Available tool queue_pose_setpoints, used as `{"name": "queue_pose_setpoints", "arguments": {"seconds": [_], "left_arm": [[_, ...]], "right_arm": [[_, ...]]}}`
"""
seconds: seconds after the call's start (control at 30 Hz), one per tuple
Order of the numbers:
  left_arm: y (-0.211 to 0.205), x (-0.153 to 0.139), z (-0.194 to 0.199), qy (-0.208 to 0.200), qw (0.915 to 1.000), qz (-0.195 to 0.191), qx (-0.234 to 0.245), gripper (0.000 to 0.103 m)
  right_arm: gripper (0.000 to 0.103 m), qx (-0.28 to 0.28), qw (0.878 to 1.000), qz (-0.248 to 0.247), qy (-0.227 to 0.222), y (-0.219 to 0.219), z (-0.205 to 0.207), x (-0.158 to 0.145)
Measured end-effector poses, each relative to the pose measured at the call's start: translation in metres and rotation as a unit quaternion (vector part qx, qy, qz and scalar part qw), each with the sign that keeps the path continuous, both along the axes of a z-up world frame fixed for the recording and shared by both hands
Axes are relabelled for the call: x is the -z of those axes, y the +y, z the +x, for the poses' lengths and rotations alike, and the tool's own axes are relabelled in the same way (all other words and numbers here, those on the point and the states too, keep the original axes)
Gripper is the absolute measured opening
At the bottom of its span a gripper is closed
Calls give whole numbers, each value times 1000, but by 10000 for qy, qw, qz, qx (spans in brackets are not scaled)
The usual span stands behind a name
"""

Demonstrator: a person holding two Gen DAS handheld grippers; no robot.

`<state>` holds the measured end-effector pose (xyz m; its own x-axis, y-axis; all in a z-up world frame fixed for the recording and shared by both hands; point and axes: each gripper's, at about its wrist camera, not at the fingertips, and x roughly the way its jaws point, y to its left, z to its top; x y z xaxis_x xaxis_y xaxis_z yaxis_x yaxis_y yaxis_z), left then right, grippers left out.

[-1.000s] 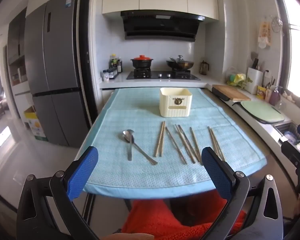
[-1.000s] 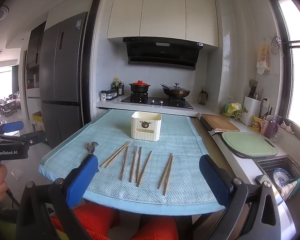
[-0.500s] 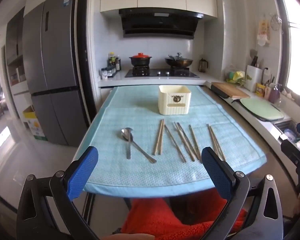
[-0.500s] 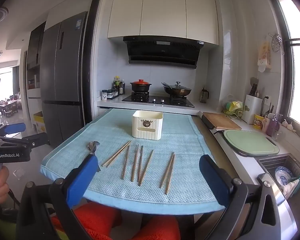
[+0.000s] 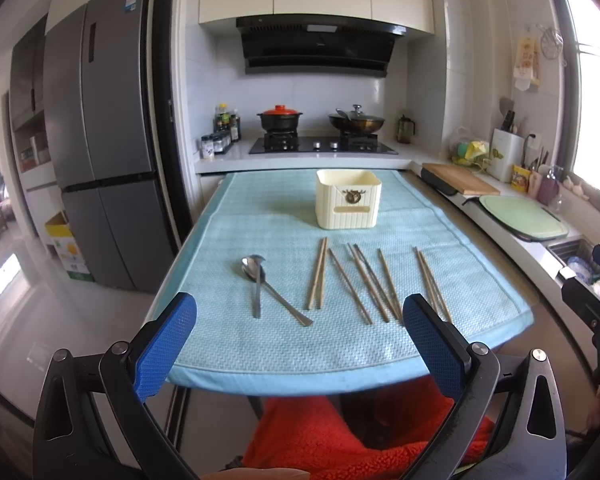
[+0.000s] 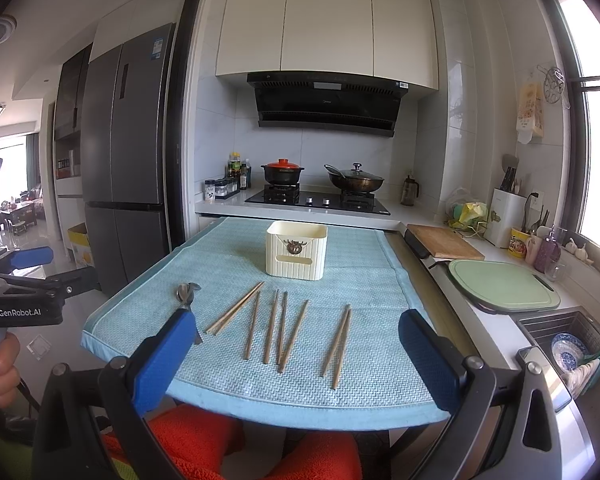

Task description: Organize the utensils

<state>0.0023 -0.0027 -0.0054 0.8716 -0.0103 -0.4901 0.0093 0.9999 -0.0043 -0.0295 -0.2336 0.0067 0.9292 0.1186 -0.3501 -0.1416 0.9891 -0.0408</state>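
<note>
Nothing is put away yet. Chopsticks [image 5: 364, 284] lie in a row near the front edge of the table [image 5: 340, 356], with two spoons [image 5: 260, 280] toward its left edge. The cream box [image 5: 348, 199] stands empty-looking near the back edge, well apart from them. The left gripper [image 5: 300, 336] and right gripper [image 6: 296, 352] both hang wide open, holding nothing. A blue cloth [image 6: 228, 256] covers the table. Behind it is a kitchen with a stove [image 6: 320, 200] and a fridge [image 5: 100, 140].

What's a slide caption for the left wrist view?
Open left gripper facing two spoons and chopsticks on teal mat, cream holder behind.
</note>
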Motion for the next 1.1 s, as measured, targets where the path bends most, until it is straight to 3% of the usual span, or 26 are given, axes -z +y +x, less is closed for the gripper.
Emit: {"name": "queue_pose_setpoints", "arguments": {"seconds": [1.1], "left_arm": [[-12, 15, -7, 39, 9999, 55, 83, 103]], "right_arm": [[103, 13, 10000, 31, 9, 0, 0, 1]]}}
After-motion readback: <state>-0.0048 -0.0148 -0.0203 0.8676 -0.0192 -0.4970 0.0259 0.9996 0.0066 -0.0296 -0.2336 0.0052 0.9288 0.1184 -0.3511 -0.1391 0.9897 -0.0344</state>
